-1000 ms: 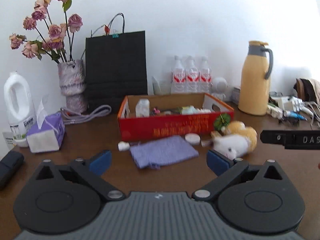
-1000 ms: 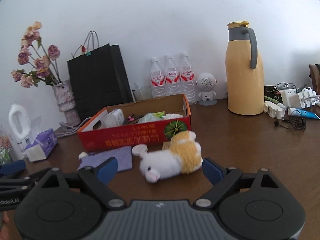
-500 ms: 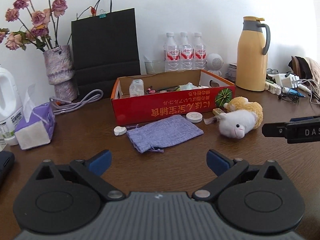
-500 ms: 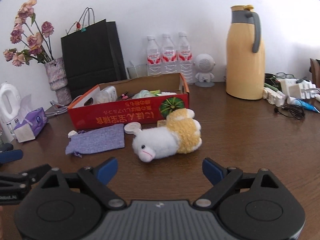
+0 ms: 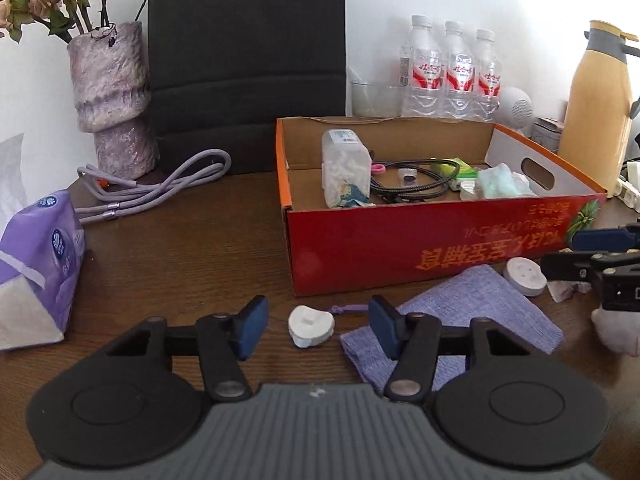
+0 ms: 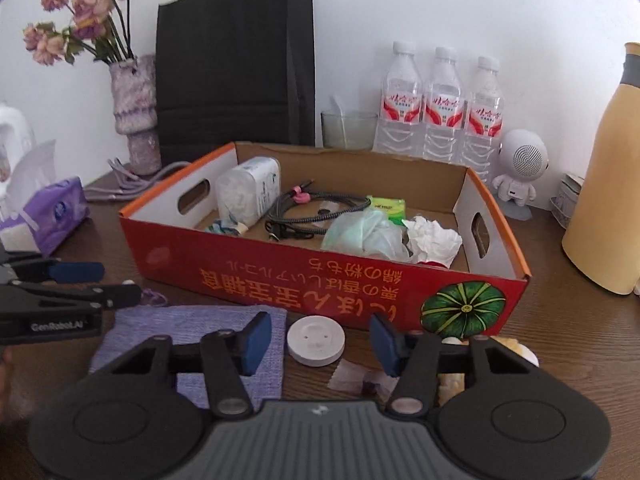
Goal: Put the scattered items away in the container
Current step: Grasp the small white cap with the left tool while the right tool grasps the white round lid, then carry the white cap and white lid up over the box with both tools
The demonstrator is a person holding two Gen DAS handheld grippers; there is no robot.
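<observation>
Scattered items lay on the worktop [image 5: 200, 248] just in front of the red box [image 6: 320, 280]: a heart-shaped white piece [image 5: 311, 325], a round white disc [image 6: 316, 341], a purple pouch [image 5: 460, 312], a small wrapper [image 6: 352, 376] and a plush toy [image 5: 616, 332] at the right edge of the left view. The box already held a plastic jar, a cable, a green packet and crumpled tissue.

The left claw [image 5: 314, 326] stood half open and closing, the heart-shaped piece between its pads but not yet touched. The right claw [image 6: 318, 342] was likewise closing around the disc, with a gap visible on each side; nothing was gripped by either.

Probable faults from this state:
- Both pieces were low and flat. Pads closing too high would slip over the top and pinch nothing.
- The right pad of the left claw sat over the pouch corner; it could catch cloth and drag the pouch along.
- The disc lay near the box wall and beside the wrapper; an off-centre closure could push it against the wall.
- The two claws worked close together; simultaneous lifts toward the box risked collision.
</observation>
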